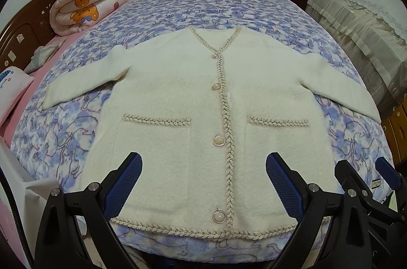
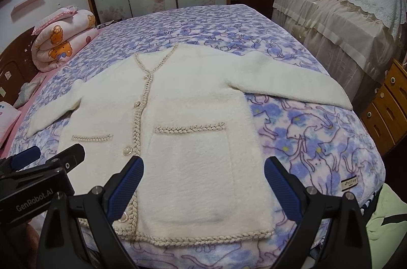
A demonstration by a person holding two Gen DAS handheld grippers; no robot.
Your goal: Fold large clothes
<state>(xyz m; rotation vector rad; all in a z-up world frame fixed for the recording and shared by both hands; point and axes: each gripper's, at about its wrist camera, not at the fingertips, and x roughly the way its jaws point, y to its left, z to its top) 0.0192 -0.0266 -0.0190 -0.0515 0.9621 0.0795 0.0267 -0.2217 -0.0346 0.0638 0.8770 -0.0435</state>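
Observation:
A cream fluffy cardigan (image 1: 178,96) with braided trim, pearl buttons and two pockets lies flat and buttoned on the bed, front up, both sleeves spread out; it also shows in the right wrist view (image 2: 193,116). My left gripper (image 1: 203,182) is open and empty above the hem near the button line. My right gripper (image 2: 203,187) is open and empty above the hem by the right pocket; it also shows at the right edge of the left wrist view (image 1: 363,172). The left gripper shows at the left edge of the right wrist view (image 2: 48,154).
The bed has a blue and lilac cat-print blanket (image 1: 178,12). A rolled pink quilt (image 1: 86,4) and a pillow (image 1: 12,88) lie at the left by the headboard. A cloth-covered table (image 2: 338,22) and a wooden drawer chest (image 2: 386,103) stand at the right.

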